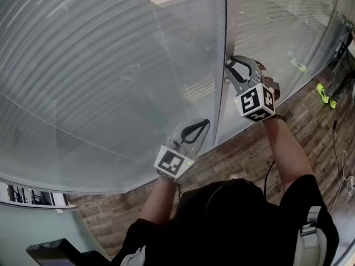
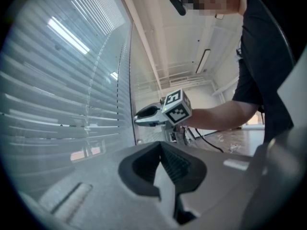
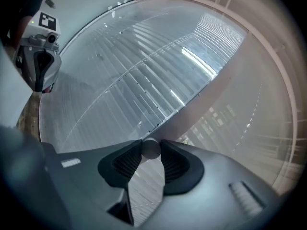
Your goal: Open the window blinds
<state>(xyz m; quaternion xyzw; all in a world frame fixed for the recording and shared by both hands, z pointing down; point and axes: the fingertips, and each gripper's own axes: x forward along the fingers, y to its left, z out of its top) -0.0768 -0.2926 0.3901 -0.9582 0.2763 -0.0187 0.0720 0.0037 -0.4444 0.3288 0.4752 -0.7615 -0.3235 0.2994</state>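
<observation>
- Window blinds [image 1: 100, 76]: two panels across the far side, in front of the person. Slats are tilted shut and little daylight comes through.
- Right gripper [image 1: 233, 66]: raised at the seam between the left and right panels. Jaws are narrowed onto the tilt wand [image 3: 151, 149], a clear round rod pinched between the jaw tips.
- Left gripper [image 1: 204, 124]: lower and nearer, just beside the left panel's right edge. Jaws are closed together with nothing between them. Contact with the slats can't be made out.
- Wood-plank floor [image 1: 249, 143]: runs along the foot of the blinds, on the near right.
</observation>
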